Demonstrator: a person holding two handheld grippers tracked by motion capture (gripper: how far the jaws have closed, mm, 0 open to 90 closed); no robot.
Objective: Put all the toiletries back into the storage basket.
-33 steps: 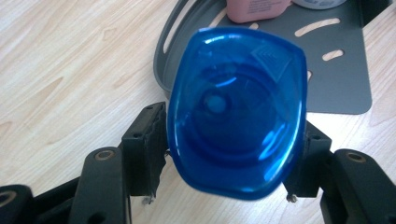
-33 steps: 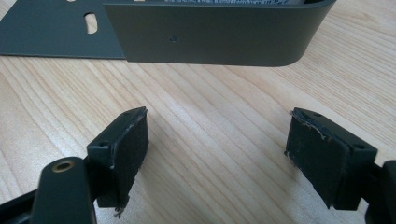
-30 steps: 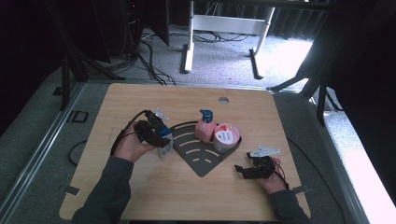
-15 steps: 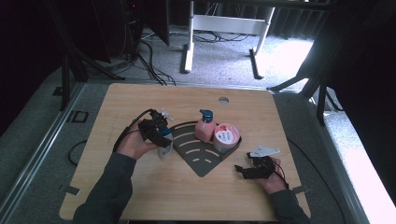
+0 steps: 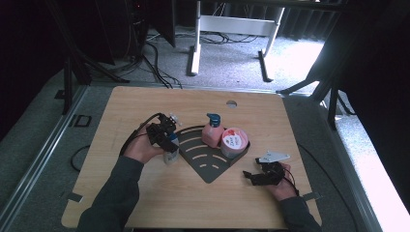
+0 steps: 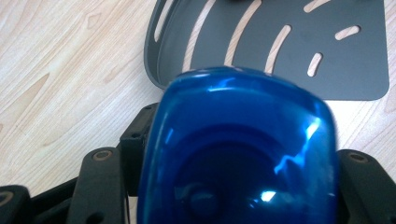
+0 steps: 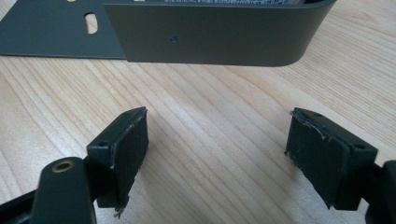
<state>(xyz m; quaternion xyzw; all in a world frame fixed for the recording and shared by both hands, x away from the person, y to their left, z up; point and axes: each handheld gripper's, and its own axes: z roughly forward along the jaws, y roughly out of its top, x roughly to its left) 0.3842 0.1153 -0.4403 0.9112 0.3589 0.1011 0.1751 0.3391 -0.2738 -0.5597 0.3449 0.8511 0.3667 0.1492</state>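
Left gripper view puts the blue bottle (image 6: 238, 149) right in front of you: glossy, deep blue, with rounded corners and bright glints on its surface, sitting between the two black jaws, which press its sides. From the high view you see that same bottle (image 5: 170, 153) standing upright on the wooden table (image 5: 145, 198), just beside the left edge of the dark slotted tray (image 5: 205, 164), with a pale body below the blue part. Your left gripper (image 5: 164, 137) holds it near the top, jaws fairly wide around it. Farther along the tray's back wall stand a pink pump bottle (image 5: 212, 133) and a round pink tub (image 5: 234, 141), touching each other. Your right gripper (image 7: 217, 154) rests low over the table near the tray's right corner, jaws spread apart with nothing between them.
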